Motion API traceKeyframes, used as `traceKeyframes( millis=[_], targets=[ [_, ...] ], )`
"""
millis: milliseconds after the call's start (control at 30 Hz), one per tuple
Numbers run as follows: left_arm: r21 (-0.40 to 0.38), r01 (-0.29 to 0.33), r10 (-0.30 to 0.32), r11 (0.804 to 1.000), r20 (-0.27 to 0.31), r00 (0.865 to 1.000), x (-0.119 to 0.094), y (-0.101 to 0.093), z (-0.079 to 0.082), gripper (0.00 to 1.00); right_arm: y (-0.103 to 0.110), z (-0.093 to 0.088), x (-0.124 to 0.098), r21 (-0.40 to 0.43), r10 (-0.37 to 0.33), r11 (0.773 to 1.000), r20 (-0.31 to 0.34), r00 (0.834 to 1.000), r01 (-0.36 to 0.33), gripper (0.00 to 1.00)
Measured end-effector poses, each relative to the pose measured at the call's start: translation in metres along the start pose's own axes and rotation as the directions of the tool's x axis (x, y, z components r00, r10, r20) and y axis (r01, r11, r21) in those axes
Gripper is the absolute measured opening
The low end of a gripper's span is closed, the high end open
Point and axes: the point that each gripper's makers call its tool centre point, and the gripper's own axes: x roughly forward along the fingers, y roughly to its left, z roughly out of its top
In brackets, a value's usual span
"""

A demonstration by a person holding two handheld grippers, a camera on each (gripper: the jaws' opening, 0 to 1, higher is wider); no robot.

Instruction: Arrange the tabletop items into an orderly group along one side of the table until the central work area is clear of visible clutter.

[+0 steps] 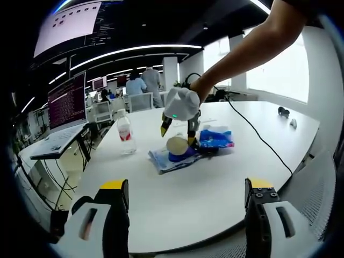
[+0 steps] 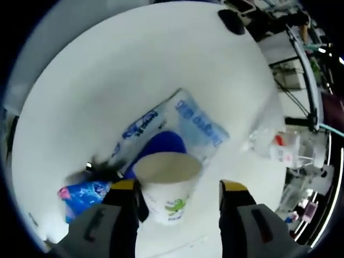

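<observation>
Surroundings: water bottle left of the paper cup, blue pack right, on white table.
Right gripper: jaws spread around the cup.
Left gripper: jaws spread, empty.
Unclear: dark item blurred.

I am viewing the table from its edge in the left gripper view; the right gripper view is looking down closely, both sharing the paper cup.

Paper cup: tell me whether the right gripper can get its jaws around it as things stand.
Probably yes. In the right gripper view the paper cup stands between the open jaws of the right gripper, with nothing between them. The blue pouch and the clear packet lie close by and might get nudged.
</observation>
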Motion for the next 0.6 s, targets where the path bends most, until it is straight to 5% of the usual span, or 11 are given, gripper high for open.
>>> traceKeyframes(
  millis=[600],
  targets=[
    [-0.005,-0.002,0.002,1.000,0.001,1.000,0.0003,0.0000,0.0004,0.90,0.0062,0.0044,0.0080,-0.031,0.029,0.999,-0.013,0.999,-0.029,0.45]
  ],
)
